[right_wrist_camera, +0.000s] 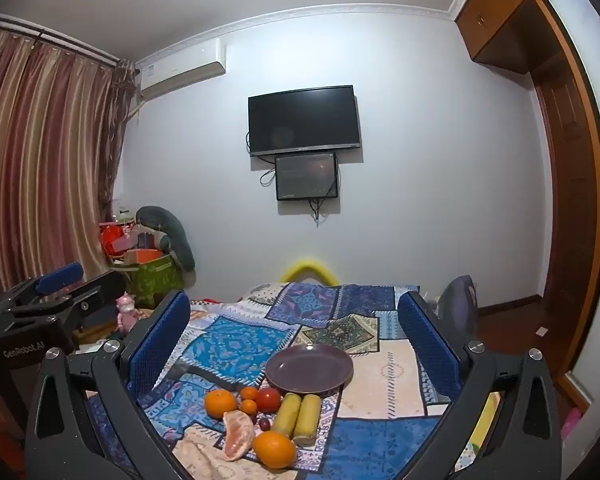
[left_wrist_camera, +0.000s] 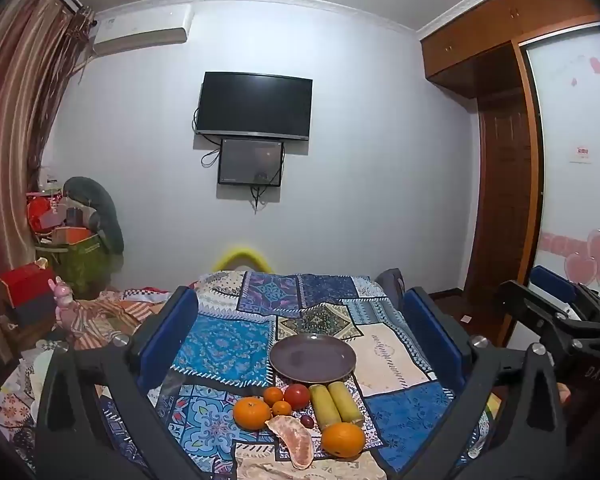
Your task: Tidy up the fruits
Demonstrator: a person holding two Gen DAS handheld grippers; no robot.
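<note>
Fruit lies in a loose cluster on the patchwork cloth [left_wrist_camera: 220, 340] covering the table, just in front of a round purple plate [left_wrist_camera: 313, 358] that holds nothing. Nearest the plate sit a red tomato [left_wrist_camera: 297, 396], two small tangerines [left_wrist_camera: 273, 395] touching each other, and two yellow-green sugarcane pieces [left_wrist_camera: 334, 404] lying side by side. A larger orange [left_wrist_camera: 252, 413] rests to the left of the tangerines; a second orange [left_wrist_camera: 343, 439] sits at the near end of the cane pieces. A peeled pomelo segment [left_wrist_camera: 294, 440] lies between the two oranges, and a dark grape [left_wrist_camera: 307, 421] sits just beyond it, beside the cane.

The left gripper [left_wrist_camera: 300, 336] hangs above the table with its blue pads spread wide, grasping nothing; plate and fruit show between them. The right gripper [right_wrist_camera: 296, 336] is likewise released and wide apart, held at the same height beside the left one, framing the same cluster.

Beyond the table, a dark television [left_wrist_camera: 254, 106] hangs on the white wall with a smaller screen [left_wrist_camera: 251, 162] under it. Striped curtains [right_wrist_camera: 40, 152] hang at the left, a wooden wardrobe [left_wrist_camera: 500, 120] stands at the right.
</note>
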